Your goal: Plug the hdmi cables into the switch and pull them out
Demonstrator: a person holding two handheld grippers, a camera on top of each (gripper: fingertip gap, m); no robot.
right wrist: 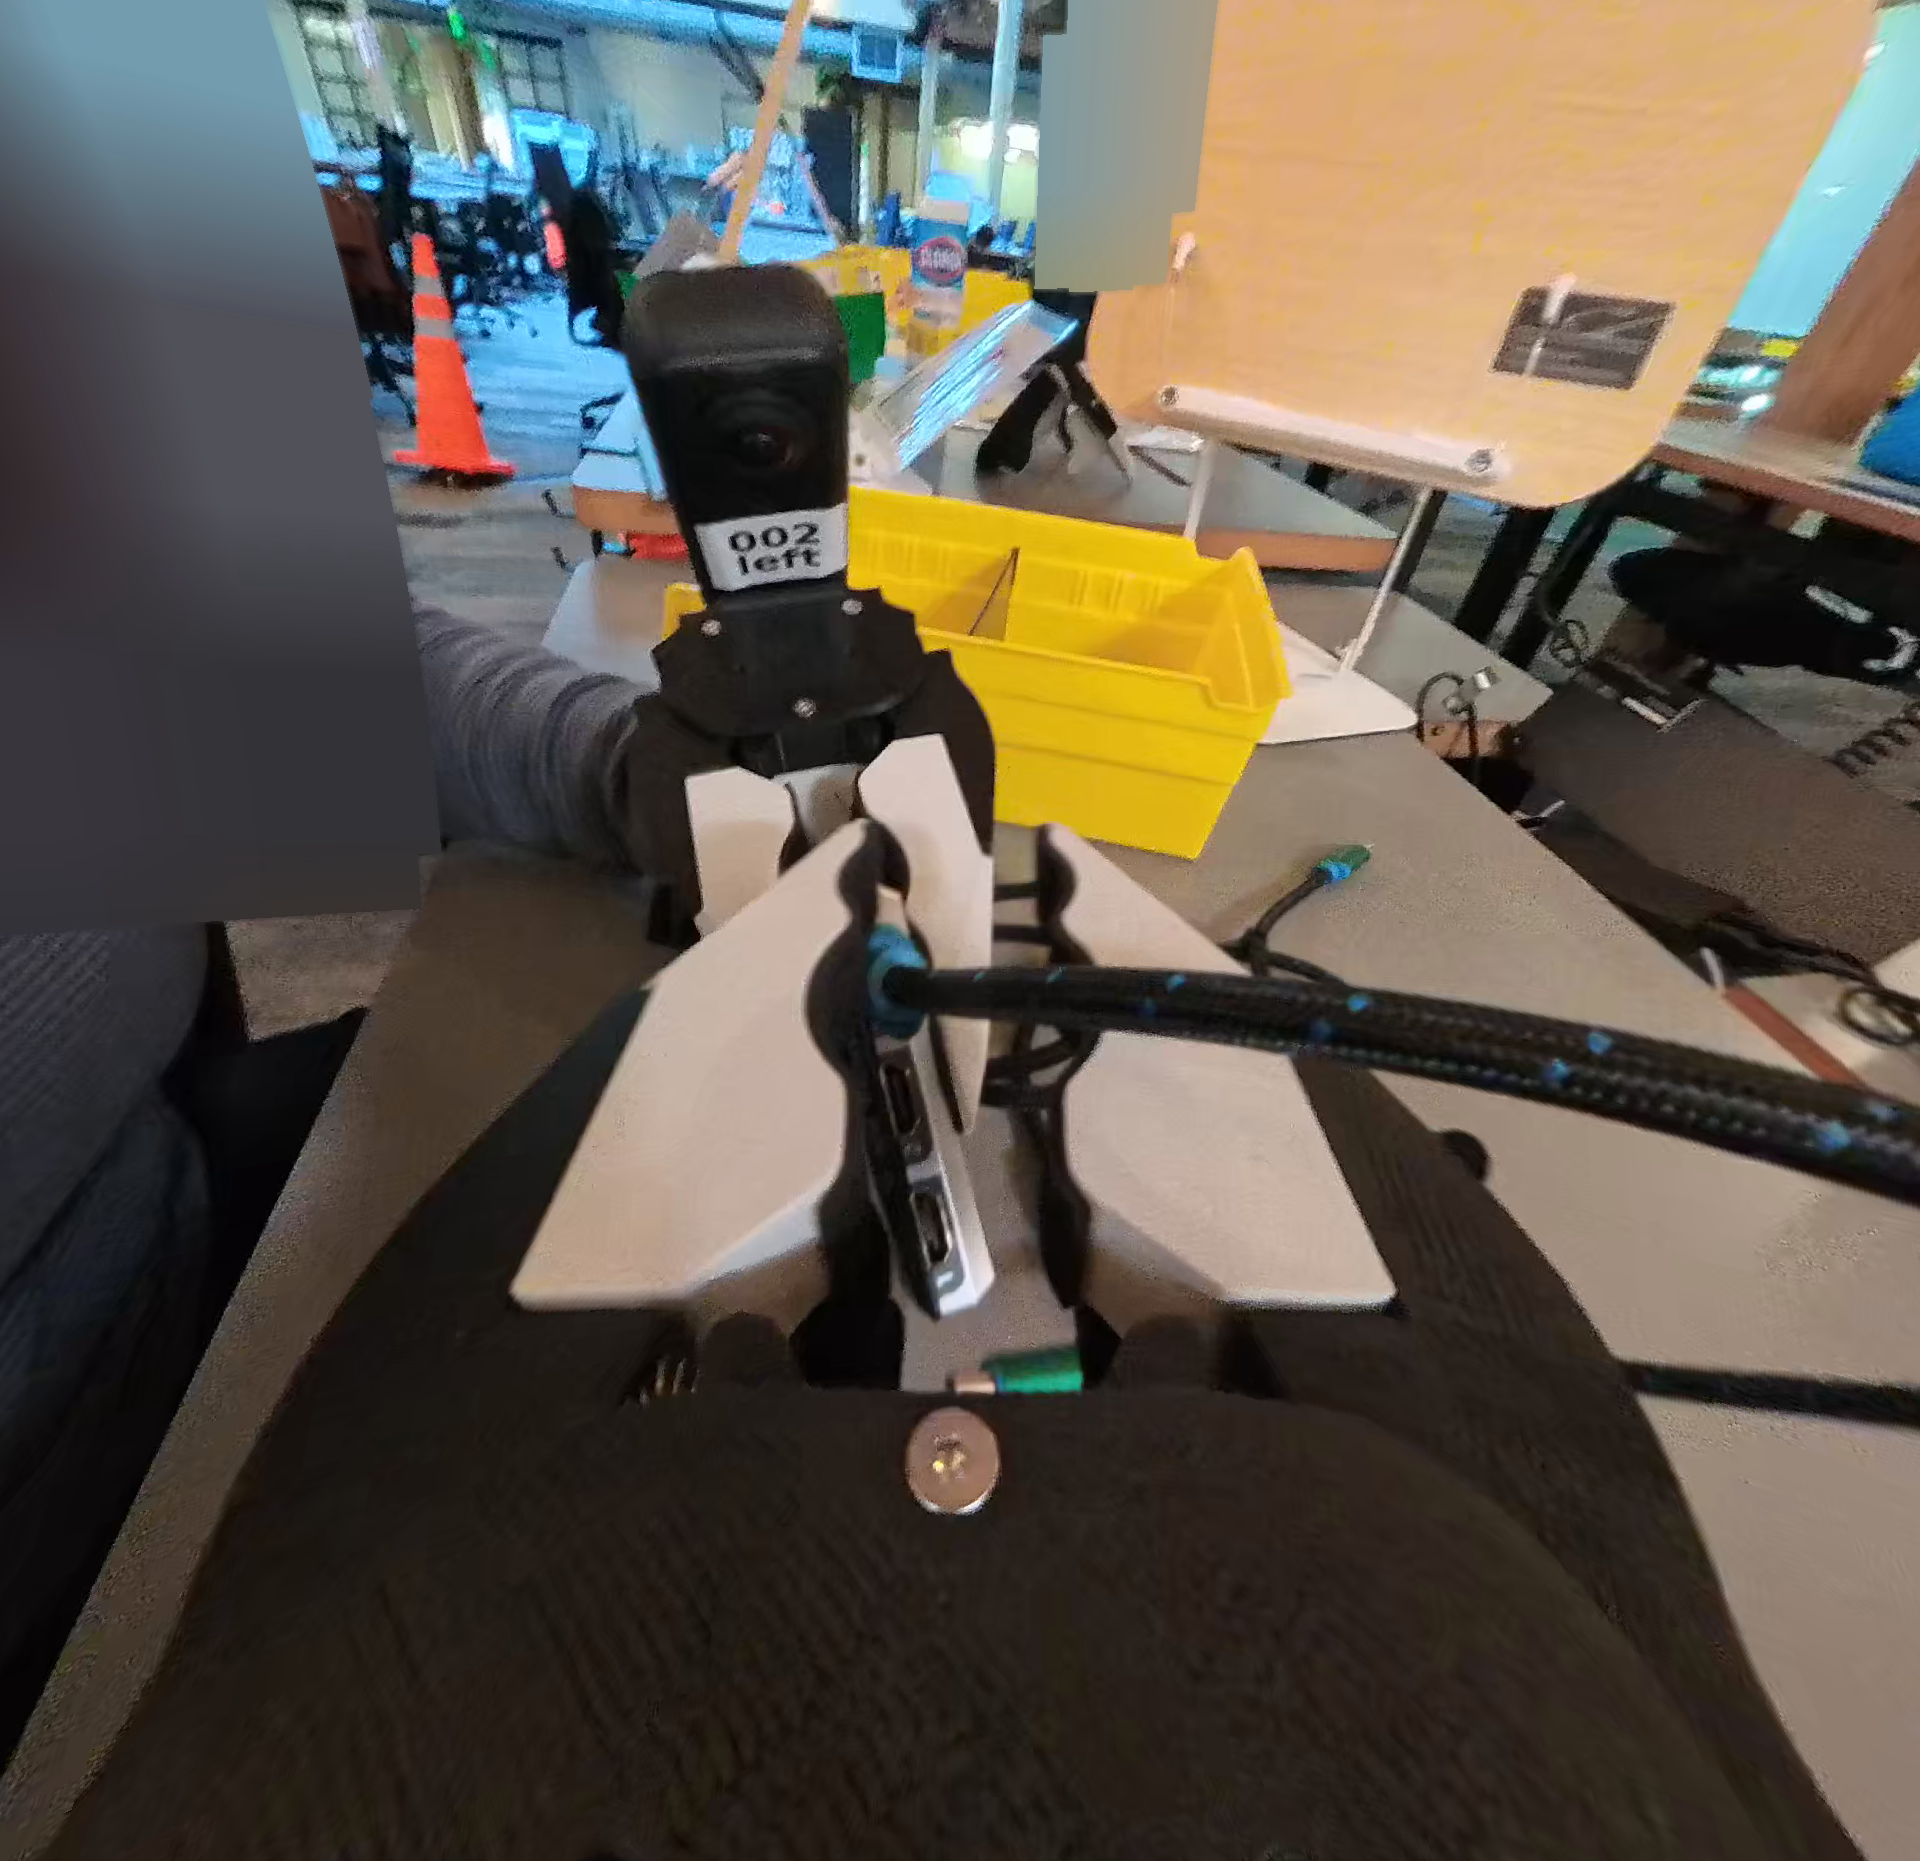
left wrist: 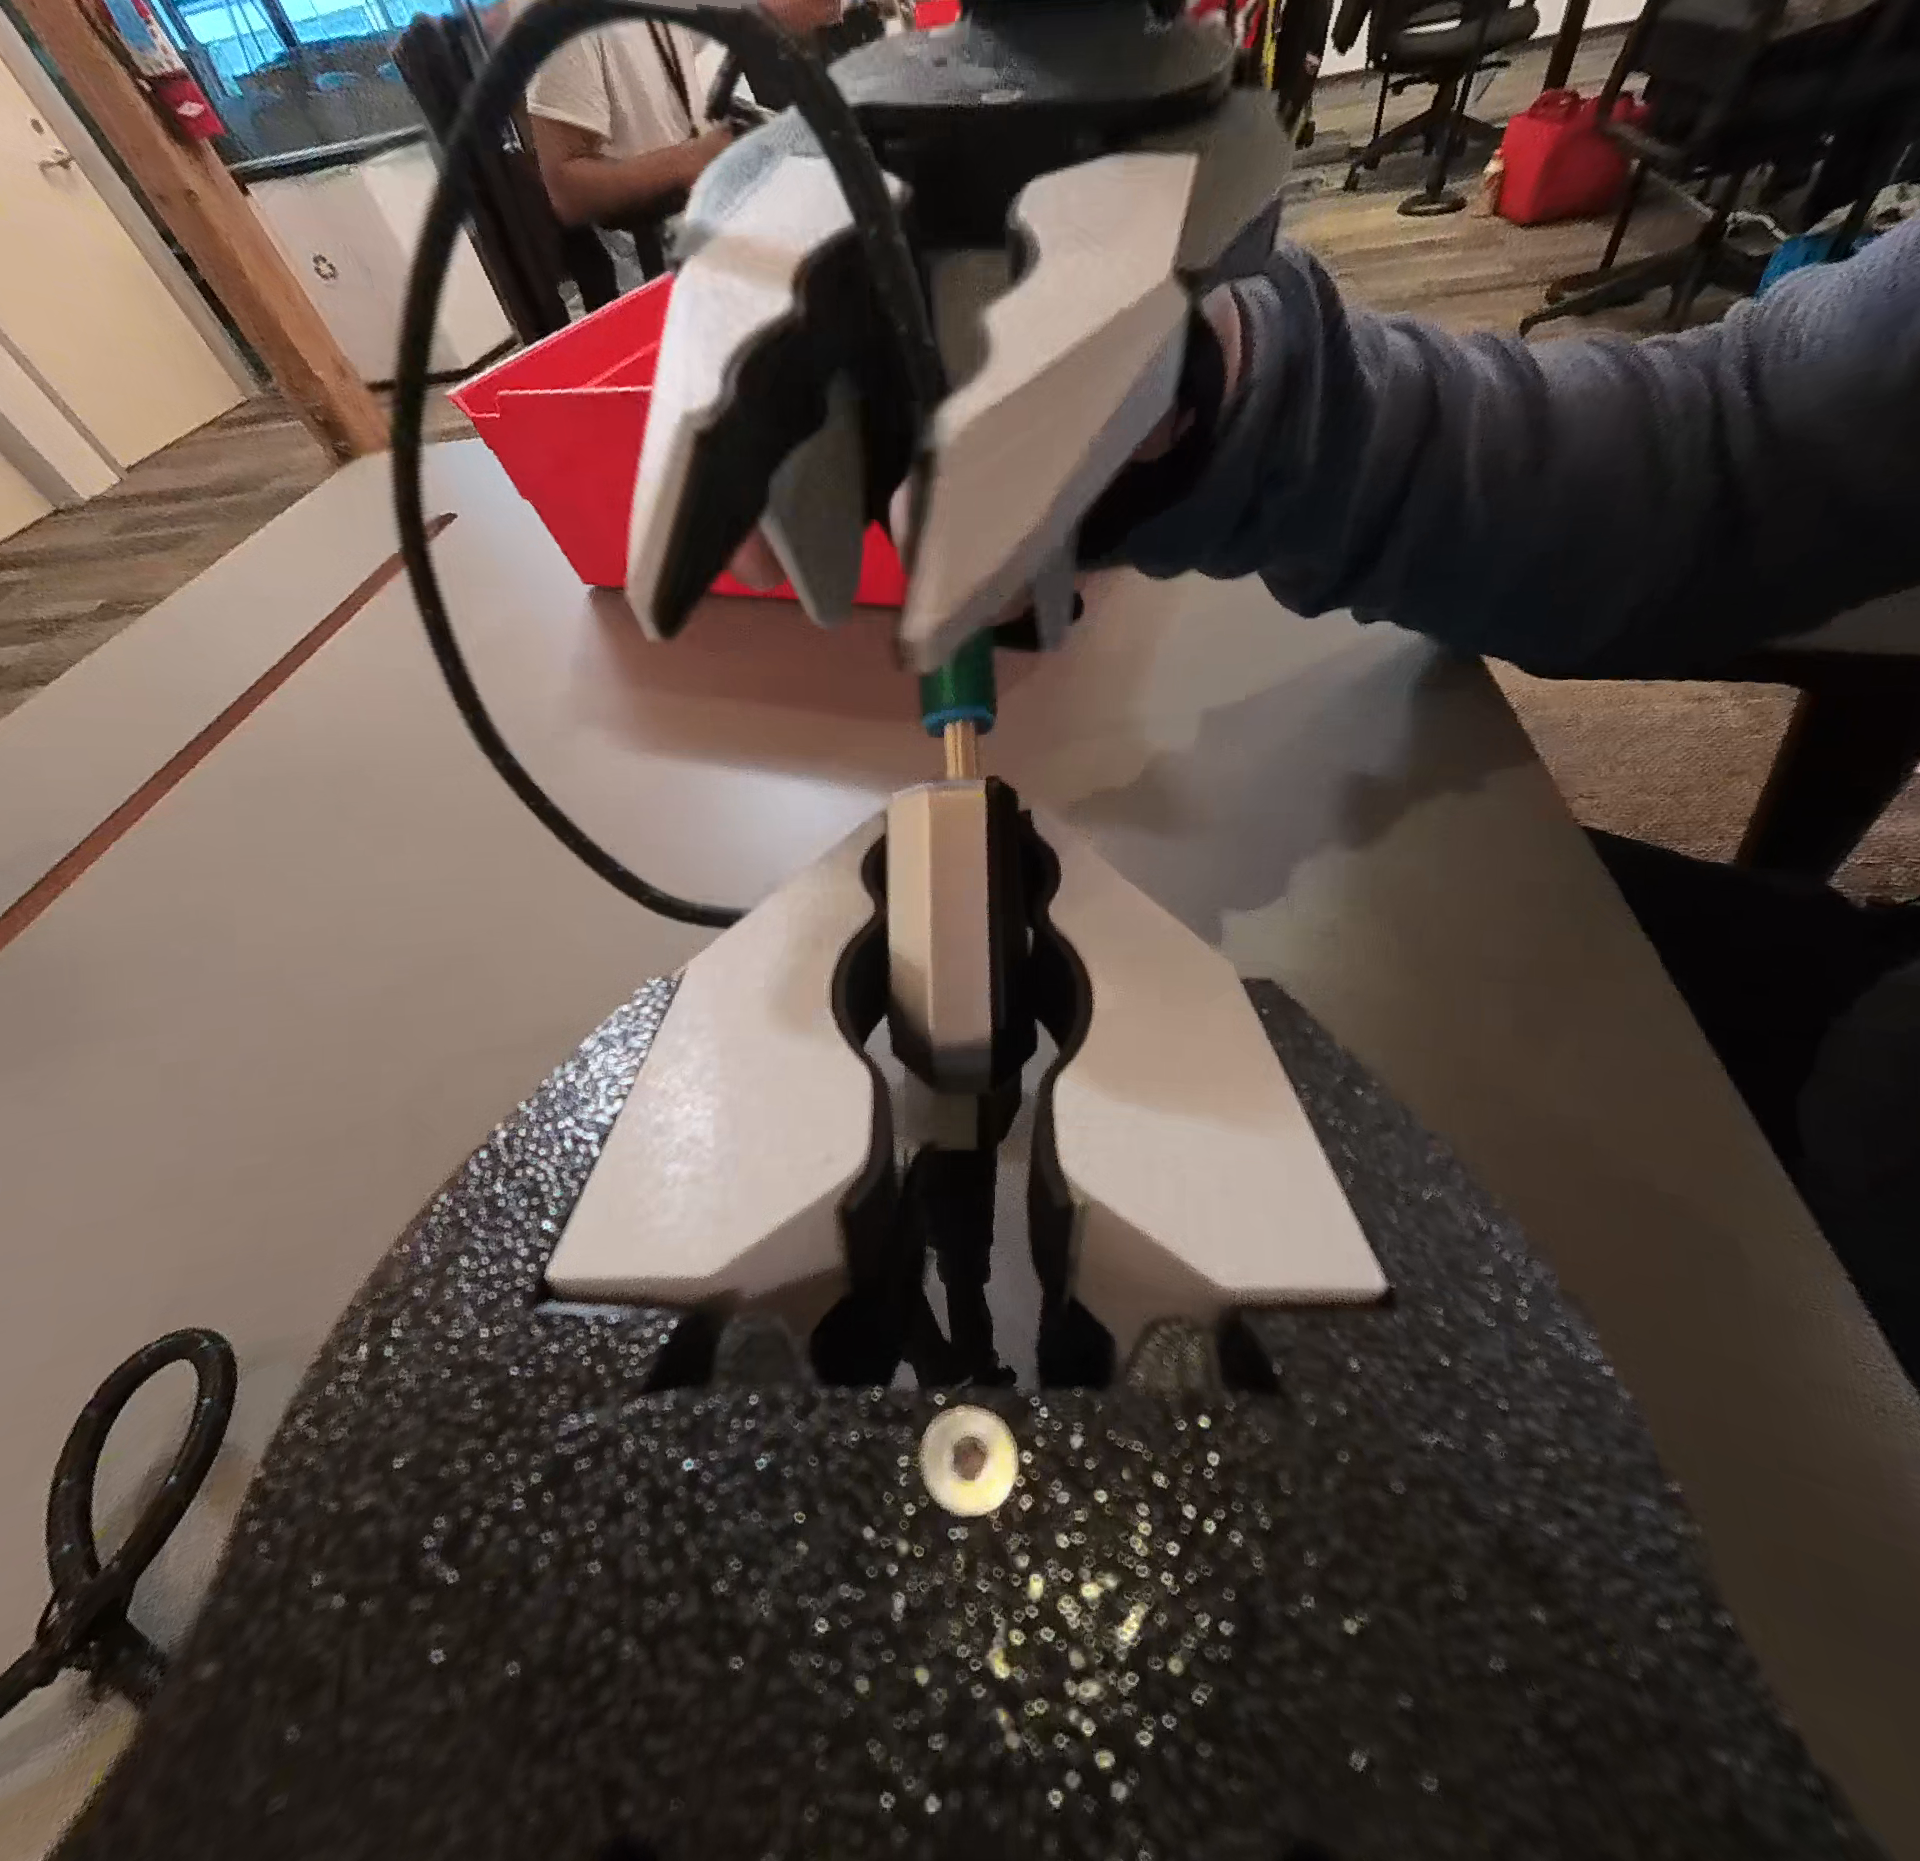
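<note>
The left gripper has a black, glitter-speckled body with one pale round screw at its centre, and two broad white wedge-shaped fingers with wavy black inner edges. The right gripper is matte ribbed black with a silver screw and matching white fingers. A black camera with a white label tops each one. The person wears dark blue-grey sleeves.

Open office, carpeted floor
</note>
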